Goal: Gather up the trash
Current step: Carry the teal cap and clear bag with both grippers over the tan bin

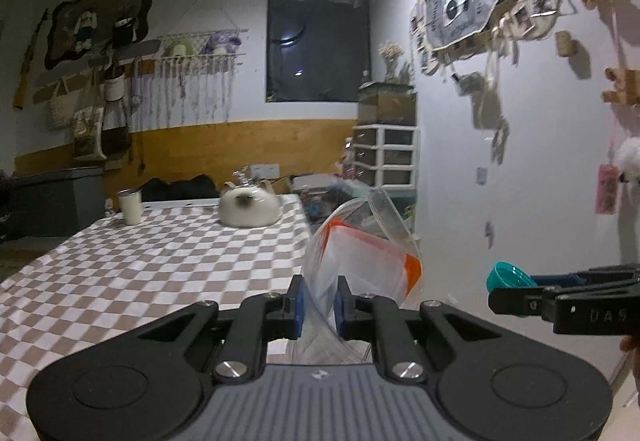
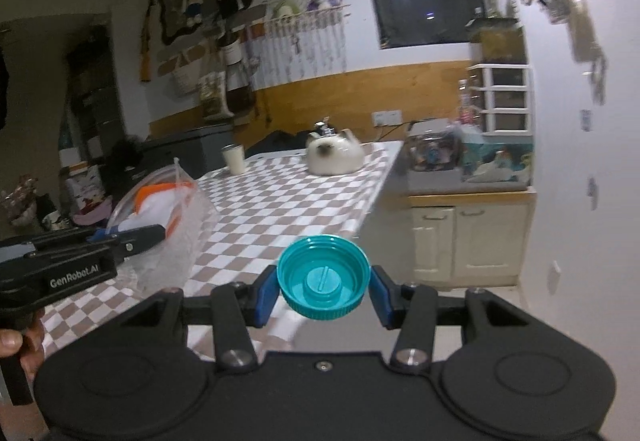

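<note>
The teal cap (image 2: 323,283) sits pinched between my right fingers (image 2: 266,295), held just past the tabletop (image 2: 280,197) edge. My left fingers (image 1: 297,305) clamp the clear bag (image 1: 360,253). I judge the next move is dropping the cap into the bag's mouth. Only the right view shows the cap's hollow inside.

The left gripper (image 1: 319,301) is clamped tight, pointing slightly downward; beside it, the right gripper (image 2: 323,291) grips with jaws partly apart.

Wall decor (image 1: 480,1) blurred; bag (image 1: 360,253) bottom behind left claw (image 1: 319,305).
</note>
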